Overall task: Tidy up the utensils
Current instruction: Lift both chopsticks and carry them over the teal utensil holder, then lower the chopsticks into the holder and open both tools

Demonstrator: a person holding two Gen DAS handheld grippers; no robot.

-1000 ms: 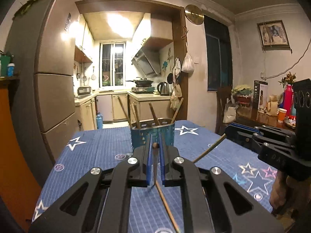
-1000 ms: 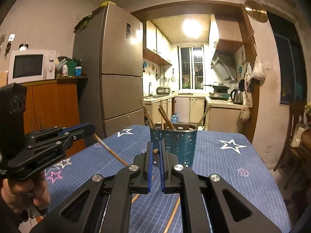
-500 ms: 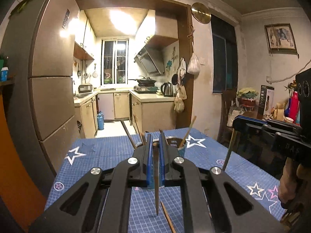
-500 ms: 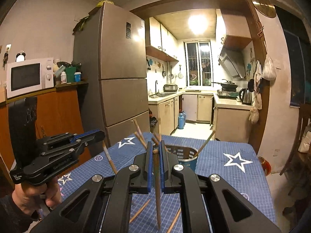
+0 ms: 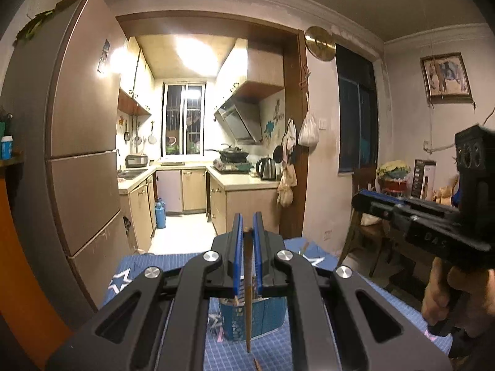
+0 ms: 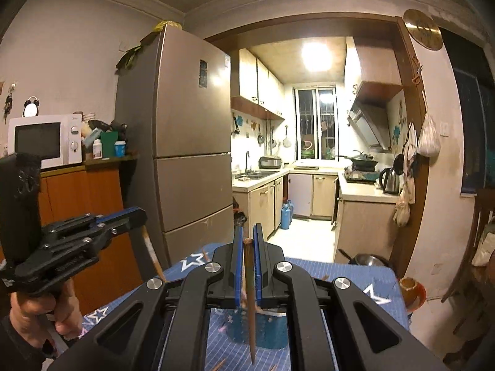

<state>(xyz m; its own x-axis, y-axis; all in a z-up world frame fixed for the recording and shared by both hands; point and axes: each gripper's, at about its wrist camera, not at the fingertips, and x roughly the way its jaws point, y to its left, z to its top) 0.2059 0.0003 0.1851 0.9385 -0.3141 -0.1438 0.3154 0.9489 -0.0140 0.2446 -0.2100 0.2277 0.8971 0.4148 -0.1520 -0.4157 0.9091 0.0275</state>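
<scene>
My left gripper is shut on a brown chopstick that hangs almost straight down between the blue pads. Below and just beyond it stands the blue utensil holder on the star-patterned blue tablecloth. My right gripper is likewise shut on a chopstick that hangs down over the holder. Each gripper shows in the other's view: the right one at the right edge, the left one at the left with its chopstick slanting down.
More chopsticks stand in the holder and loose ones lie on the cloth near me. A tall fridge stands left of the kitchen doorway. A wooden chair and a cluttered side table are to the right of the table.
Both grippers have risen with their chopsticks, which swung from slanting along the table to hanging nearly upright. The holder has dropped low in both views and is partly hidden behind the fingers.
</scene>
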